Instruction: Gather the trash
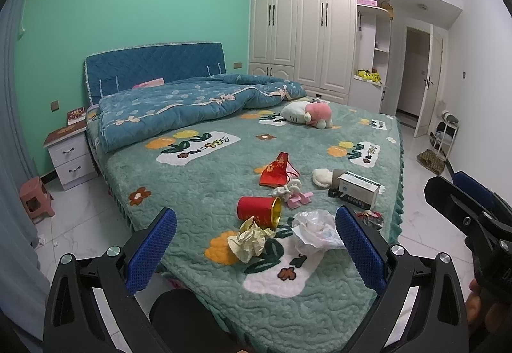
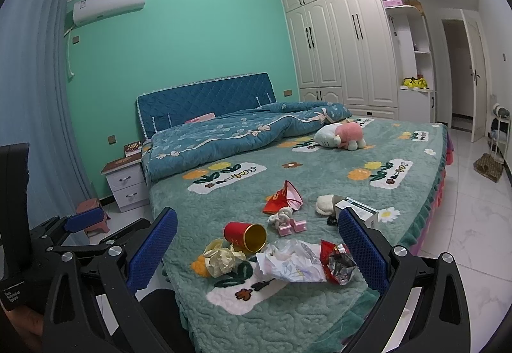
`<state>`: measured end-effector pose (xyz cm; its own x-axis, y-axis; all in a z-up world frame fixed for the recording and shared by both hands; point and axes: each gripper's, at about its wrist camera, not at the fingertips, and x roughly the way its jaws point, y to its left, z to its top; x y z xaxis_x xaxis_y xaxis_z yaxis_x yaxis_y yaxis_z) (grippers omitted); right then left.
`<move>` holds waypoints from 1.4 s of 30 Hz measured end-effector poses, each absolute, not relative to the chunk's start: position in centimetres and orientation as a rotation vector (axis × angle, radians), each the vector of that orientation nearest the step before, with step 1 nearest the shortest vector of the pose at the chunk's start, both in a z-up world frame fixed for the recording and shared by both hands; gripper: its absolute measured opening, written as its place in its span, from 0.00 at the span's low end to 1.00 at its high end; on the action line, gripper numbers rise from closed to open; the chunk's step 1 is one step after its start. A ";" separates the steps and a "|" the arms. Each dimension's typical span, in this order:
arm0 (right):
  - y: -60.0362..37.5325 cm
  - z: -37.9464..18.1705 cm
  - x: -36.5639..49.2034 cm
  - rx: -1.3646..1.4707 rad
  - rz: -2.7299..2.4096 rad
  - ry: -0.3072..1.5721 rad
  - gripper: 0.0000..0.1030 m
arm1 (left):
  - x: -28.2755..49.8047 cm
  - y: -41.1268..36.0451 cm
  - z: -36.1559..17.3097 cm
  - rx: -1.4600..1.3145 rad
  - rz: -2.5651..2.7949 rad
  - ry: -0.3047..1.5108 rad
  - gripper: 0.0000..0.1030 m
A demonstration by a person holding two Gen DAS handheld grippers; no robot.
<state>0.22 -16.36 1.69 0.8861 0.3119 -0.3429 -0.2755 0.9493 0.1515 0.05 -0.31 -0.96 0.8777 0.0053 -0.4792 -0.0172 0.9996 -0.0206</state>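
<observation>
Trash lies on the near end of the bed (image 1: 198, 190): a crumpled yellow paper ball (image 1: 249, 239) (image 2: 222, 260), a red paper cup on its side (image 1: 259, 212) (image 2: 245, 236), a crumpled clear plastic bag (image 1: 315, 233) (image 2: 288, 262), a red foil snack wrapper (image 2: 339, 262), a red packet (image 1: 277, 170) (image 2: 284, 198) and a white box (image 1: 358, 188) (image 2: 356, 214). My left gripper (image 1: 256, 252) is open and empty above the paper ball. My right gripper (image 2: 257, 255) is open and empty above the bag; it also shows at the right of the left wrist view (image 1: 460, 202).
A rumpled blue quilt (image 1: 192, 110) and a plush toy (image 1: 308, 114) lie farther up the bed. A white cloth lump (image 1: 323, 177) and pink clips (image 1: 299, 198) sit by the trash. A nightstand (image 1: 68, 158) and pink stool (image 1: 35, 199) stand left; wardrobe (image 1: 304, 27) behind.
</observation>
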 end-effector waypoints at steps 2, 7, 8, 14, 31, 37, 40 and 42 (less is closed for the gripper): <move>-16.4 1.7 0.2 0.099 0.306 0.373 0.96 | -0.1 -0.4 -1.1 -0.024 0.010 0.501 0.95; -16.6 1.1 0.6 0.101 0.306 0.374 0.96 | -0.1 -0.2 -1.2 -0.025 0.010 0.496 0.95; -16.6 1.3 0.6 0.101 0.307 0.375 0.96 | -0.1 -0.1 -1.3 -0.025 0.010 0.496 0.95; -16.6 1.2 0.5 0.103 0.307 0.378 0.96 | 0.0 -0.3 -1.3 -0.023 0.010 0.501 0.95; -16.5 0.8 0.6 0.108 0.306 0.387 0.96 | -0.2 -0.3 -2.1 -0.020 0.008 0.509 0.95; -16.5 0.8 0.6 0.108 0.306 0.388 0.96 | -0.3 -0.3 -2.2 -0.021 0.007 0.512 0.95; -16.4 0.6 0.6 0.108 0.306 0.388 0.96 | -0.2 -0.3 -2.2 -0.021 0.006 0.513 0.95; -16.4 0.7 0.6 0.109 0.306 0.390 0.96 | -0.1 -0.3 -2.1 -0.019 0.005 0.514 0.95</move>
<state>0.60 -16.44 0.69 0.8796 0.3141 -0.3572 -0.2726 0.9483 0.1626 -0.13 -0.28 -2.13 0.8708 -0.0002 -0.4916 -0.0096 0.9998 -0.0173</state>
